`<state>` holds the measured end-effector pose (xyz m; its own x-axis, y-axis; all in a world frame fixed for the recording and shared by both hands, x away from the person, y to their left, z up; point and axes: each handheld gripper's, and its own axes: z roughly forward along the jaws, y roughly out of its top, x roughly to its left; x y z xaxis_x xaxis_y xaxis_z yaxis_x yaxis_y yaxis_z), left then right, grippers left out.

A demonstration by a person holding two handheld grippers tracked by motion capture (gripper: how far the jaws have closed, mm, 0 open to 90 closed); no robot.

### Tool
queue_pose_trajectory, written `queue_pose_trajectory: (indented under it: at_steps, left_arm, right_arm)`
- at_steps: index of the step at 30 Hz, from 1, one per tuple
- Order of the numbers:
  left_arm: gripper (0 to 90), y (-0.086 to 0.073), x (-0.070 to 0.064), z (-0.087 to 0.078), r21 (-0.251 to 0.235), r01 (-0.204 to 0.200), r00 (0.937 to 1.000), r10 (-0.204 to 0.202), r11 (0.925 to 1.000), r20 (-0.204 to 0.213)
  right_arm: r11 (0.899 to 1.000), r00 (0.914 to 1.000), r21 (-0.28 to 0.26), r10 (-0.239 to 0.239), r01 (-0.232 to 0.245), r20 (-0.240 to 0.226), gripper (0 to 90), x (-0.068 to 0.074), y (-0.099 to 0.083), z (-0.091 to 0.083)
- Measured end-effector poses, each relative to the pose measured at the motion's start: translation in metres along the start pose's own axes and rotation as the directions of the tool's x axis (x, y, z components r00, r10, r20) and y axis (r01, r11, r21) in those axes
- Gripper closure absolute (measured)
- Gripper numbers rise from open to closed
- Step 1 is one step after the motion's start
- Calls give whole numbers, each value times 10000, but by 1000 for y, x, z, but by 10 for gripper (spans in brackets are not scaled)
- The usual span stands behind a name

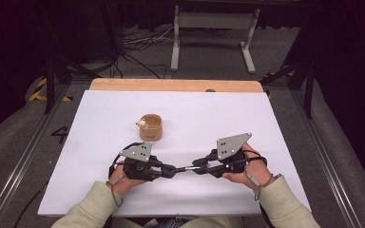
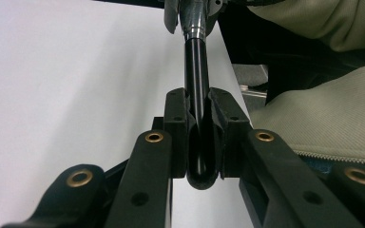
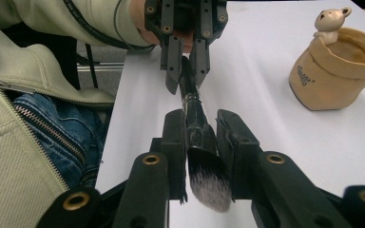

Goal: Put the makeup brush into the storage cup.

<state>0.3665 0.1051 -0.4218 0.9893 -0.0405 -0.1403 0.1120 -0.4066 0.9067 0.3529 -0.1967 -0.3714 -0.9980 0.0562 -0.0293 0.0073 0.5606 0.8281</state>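
Overhead, a white sheet (image 1: 218, 114) covers most of a wooden table (image 1: 176, 85), whose bare light-wood edge shows along the far side. Grey floor surrounds it, with yellow-black tape marks at the far left and a tangle of dark cables behind the table. Farther back stands a pale metal frame (image 1: 214, 28) on two legs, and beyond that the room is dark.

Left of centre on the sheet sits a small tan cup (image 1: 150, 127) with a little pale animal figure perched on its rim; it stands well apart from both tools.

Near the front edge, the left gripper (image 1: 173, 171) is held in a hand with a pale green sleeve and points to the right. Its jaws are clenched on the black handle end of a makeup brush (image 1: 186, 168), as the left gripper view shows, with the rounded tip sitting between the pads. The brush runs level between the two tools, just above the sheet. The right gripper (image 1: 197, 167) points left and grasps the same brush near its ferrule, with the dark, white-tipped bristles (image 3: 209, 183) poking back behind its jaws.
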Motion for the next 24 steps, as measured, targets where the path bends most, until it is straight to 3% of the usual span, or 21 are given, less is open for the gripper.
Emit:
queue_pose_trajectory:
  at_steps: [4, 24]
  left_arm:
    - [781, 0, 2, -1, -92, 229, 9995, -227, 9997, 218]
    - [754, -3, 6, -1, -97, 463, 9986, -461, 9989, 244]
  right_arm:
    - [9999, 9999, 94, -41, 42, -91, 791, 1, 0, 0]
    - [9997, 9999, 253, 68, -71, 103, 808, 5, 1, 1]
